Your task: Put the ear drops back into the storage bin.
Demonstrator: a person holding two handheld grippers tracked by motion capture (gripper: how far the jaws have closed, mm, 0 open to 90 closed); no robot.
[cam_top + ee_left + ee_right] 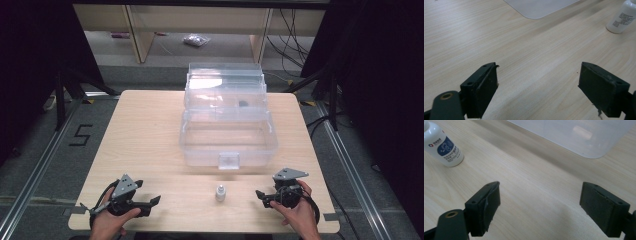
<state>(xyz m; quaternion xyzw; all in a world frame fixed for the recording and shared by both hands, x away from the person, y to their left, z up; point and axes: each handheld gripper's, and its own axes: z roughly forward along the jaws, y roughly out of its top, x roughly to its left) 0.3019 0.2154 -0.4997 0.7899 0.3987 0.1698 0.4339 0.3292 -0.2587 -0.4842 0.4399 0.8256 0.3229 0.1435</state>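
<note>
A small white bottle [220, 192] stands upright on the wooden table [150, 130] near its front edge, midway between my two grippers. It appears at the top right of the left gripper view as the bottle [622, 17] and at the top left of the right gripper view as the bottle [444, 145] with a blue label. My left gripper [155, 201] rests at the front left, held by a hand, jaws wide apart over bare wood [537, 83]. My right gripper [260, 195] sits at the front right, also open and empty [539, 207].
A clear plastic box [227, 135] with its lid raised stands in the middle of the table, a latch at its front; its corner [536, 10] and edge [584, 137] show in the gripper views. A small dark item lies in the box's rear part. Shelving and cables lie beyond the table.
</note>
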